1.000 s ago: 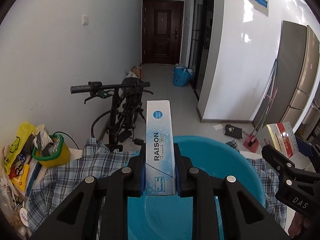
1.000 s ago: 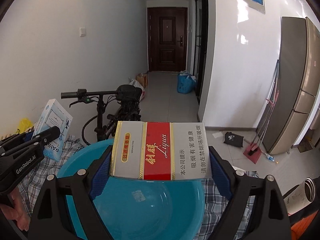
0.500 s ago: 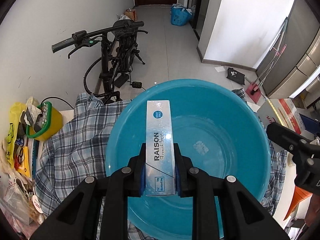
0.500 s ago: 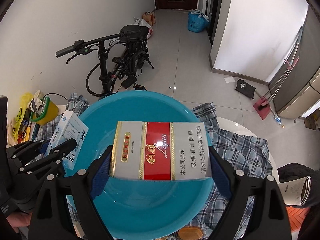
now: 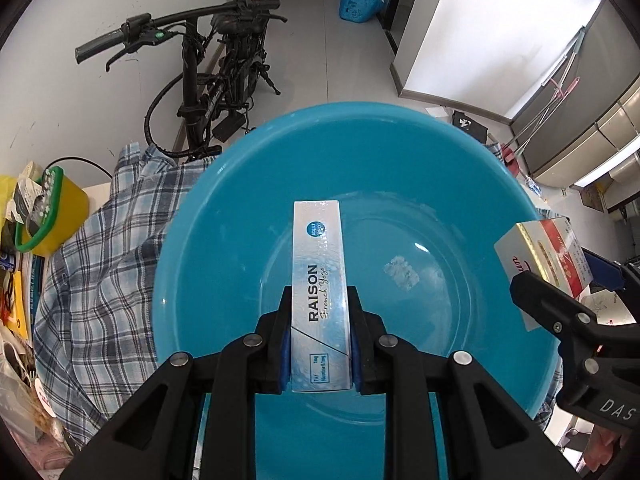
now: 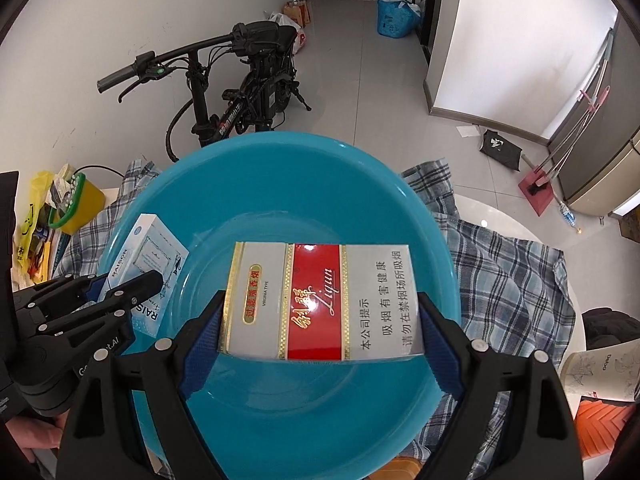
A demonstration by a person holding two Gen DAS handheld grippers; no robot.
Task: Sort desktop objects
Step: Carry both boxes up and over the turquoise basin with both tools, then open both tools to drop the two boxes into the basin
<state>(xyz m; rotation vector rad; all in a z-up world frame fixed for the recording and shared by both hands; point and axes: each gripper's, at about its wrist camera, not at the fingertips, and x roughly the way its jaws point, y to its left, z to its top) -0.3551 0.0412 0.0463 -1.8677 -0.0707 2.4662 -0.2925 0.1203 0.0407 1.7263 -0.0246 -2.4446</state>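
Note:
My left gripper (image 5: 318,308) is shut on a slim pale-blue RAISON box (image 5: 318,280) and holds it above the inside of a large blue basin (image 5: 224,248). My right gripper (image 6: 322,312) is shut on a wide white-and-red Liqun cigarette box (image 6: 320,300), held over the same basin (image 6: 280,420). Each view shows the other gripper: the right one (image 5: 548,280) with its box (image 5: 540,248) at the basin's right rim, the left one (image 6: 132,280) with the RAISON box (image 6: 148,256) at the left rim.
The basin sits on a checked blue cloth (image 5: 100,260) over a table. A yellow holder with a green rim (image 5: 52,208) and bags stand at the left. A black bicycle (image 5: 212,76) leans on the wall beyond. A paper roll (image 6: 596,372) lies at the right.
Both grippers have tilted down and lowered with their boxes, from looking along the hallway to looking into the basin. Both grips are unchanged.

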